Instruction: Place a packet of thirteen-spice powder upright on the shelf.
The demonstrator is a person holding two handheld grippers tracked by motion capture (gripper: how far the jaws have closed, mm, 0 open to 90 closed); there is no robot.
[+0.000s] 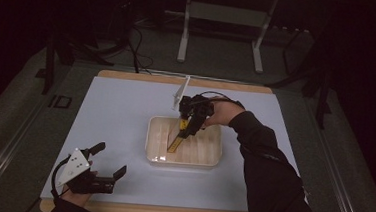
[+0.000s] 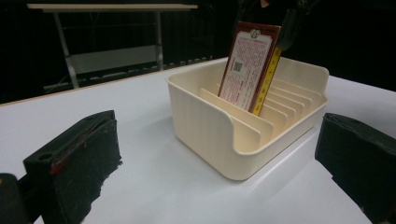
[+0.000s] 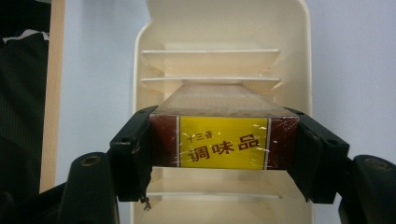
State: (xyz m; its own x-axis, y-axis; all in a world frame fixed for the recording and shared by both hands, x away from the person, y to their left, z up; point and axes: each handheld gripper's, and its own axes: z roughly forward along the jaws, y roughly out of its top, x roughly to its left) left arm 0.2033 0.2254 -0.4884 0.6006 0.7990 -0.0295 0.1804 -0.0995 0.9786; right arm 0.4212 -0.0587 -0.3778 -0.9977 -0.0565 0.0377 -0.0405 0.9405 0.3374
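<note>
Now, right gripper [image 1: 181, 130]: we see our black jaws clamped on the two narrow sides of a flat red-and-yellow cardboard box [image 3: 224, 142] wrapped in clear film.
Box, place: we hold it tilted over the cream plastic slotted tray [image 1: 212, 160], its lower edge down between two of the thin dividers, towards the tray's left half in the high view.
Box, face: in the left gripper view we read a red-bordered printed panel [image 2: 247, 65] with a small square code, and a yellow edge beside it.
Box, top: in the right gripper view the yellow label with dark characters faces us, the ribs of the tray showing above and below it.
Tray, place: we find it near the middle of the pale blue table top [image 1: 120, 111], rounded corners, low walls.
Left gripper [image 1: 107, 160]: we rest it at the near left of the table, well apart from the tray, jaws spread wide with nothing between them.
Right arm: our dark sleeve [image 1: 267, 161] reaches in from the lower right.
</note>
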